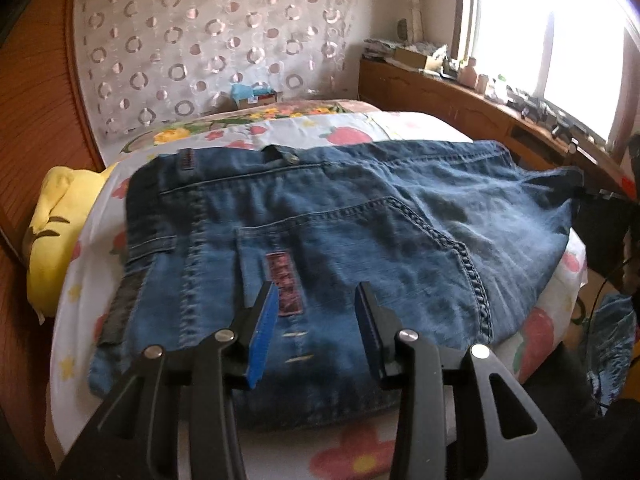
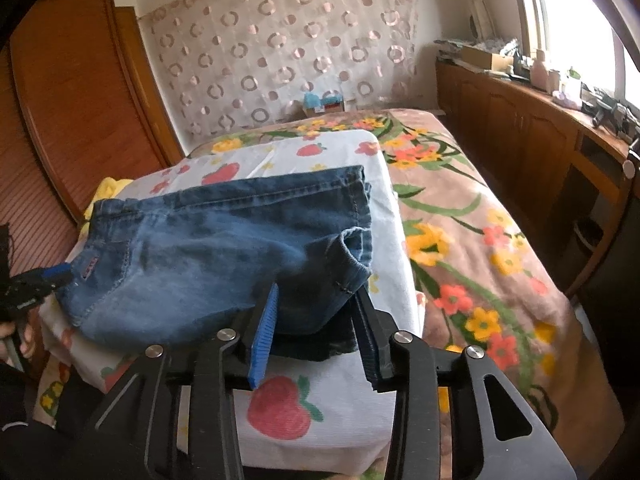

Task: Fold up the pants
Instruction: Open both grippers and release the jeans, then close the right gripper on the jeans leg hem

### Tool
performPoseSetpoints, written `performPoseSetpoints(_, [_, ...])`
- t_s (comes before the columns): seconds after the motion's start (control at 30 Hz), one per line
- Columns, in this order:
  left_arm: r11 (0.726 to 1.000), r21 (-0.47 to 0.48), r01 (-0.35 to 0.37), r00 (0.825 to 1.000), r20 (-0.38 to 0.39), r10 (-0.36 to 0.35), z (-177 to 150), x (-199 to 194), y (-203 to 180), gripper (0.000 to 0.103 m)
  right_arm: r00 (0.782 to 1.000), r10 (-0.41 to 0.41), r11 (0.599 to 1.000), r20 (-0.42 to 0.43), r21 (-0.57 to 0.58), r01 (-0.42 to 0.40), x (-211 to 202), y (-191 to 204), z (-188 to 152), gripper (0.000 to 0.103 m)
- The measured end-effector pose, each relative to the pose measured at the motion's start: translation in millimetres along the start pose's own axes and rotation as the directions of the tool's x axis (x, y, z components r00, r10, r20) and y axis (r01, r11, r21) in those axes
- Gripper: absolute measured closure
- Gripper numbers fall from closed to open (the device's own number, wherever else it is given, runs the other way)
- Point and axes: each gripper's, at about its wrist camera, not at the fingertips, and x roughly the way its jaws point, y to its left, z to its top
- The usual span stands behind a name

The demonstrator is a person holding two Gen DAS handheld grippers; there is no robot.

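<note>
The left gripper (image 1: 316, 300) and right gripper (image 2: 316, 304) stand parted, gripping nothing. The blue denim pants (image 1: 320, 220) lie folded on the strawberry-print white cloth (image 2: 320, 412); only a final fold seemingly remains.

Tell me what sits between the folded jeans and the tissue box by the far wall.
Right wrist view: beyond the jeans comes bare strawberry-print cloth, then a strip of the floral blanket, then the tissue box. Nothing else lies there.
</note>
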Motion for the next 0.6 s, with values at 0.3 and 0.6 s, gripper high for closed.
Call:
performPoseSetpoints(0.3, [1.0,0.004,0.006,0.998,-0.061,-0.006,-10,26,-9,0.061,1.0,-0.001,1.0,-0.014,0.007,0.001,4,2,3,0.063])
performPoseSetpoints(0.6, [1.0,-0.007,-0.009,1.0,-0.016,0.009,-17,26,-18,0.045,0.999,0.009,0.999,-0.041,0.049,-0.007,15,-6,1,0.063])
